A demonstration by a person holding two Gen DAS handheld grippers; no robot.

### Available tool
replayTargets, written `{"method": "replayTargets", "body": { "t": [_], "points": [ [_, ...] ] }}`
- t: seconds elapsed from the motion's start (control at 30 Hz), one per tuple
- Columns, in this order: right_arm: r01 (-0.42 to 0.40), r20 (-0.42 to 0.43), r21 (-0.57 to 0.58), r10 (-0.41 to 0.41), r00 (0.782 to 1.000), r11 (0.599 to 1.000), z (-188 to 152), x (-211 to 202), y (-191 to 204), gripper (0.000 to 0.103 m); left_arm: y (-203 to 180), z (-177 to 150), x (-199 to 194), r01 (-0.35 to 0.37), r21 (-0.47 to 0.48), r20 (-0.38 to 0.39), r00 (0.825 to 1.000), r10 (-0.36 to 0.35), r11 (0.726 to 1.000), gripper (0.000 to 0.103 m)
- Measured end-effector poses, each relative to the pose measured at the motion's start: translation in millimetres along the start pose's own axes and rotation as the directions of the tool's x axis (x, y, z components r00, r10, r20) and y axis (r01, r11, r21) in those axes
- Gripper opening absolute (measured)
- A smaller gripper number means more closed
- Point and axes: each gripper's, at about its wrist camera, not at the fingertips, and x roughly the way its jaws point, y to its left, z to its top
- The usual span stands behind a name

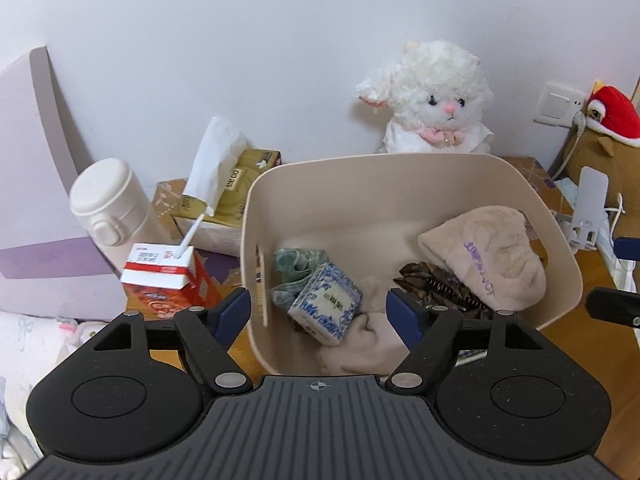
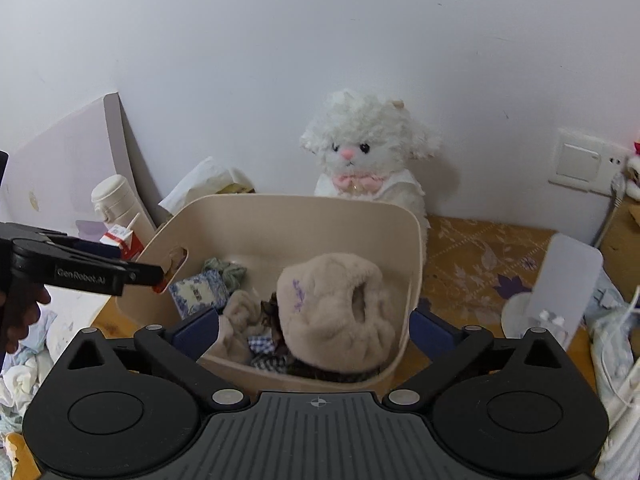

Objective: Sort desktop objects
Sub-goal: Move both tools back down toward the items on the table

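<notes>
Both my grippers stand wide with nothing between the pads: left gripper over the beige plastic bin, right gripper at its near wall. Inside the bin: fuzzy beige plush hat, soft and light, pinch anywhere; blue-and-white patterned box, stiff, grip across flat sides. On the surface left of the bin: red-and-white milk carton with straw, probably crushable, take by its side walls, keep upright.
</notes>
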Motion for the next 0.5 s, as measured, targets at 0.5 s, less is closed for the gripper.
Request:
{"method": "replayTargets", "body": {
  "t": [0.5],
  "points": [
    [0.054,-0.064,0.043,-0.051,0.997,0.998,-44,-28,-8,0.103,2,-42,-13,0.015,-0.007,-0.073,0.997,-0.015,1.0,0.077]
  ]
}}
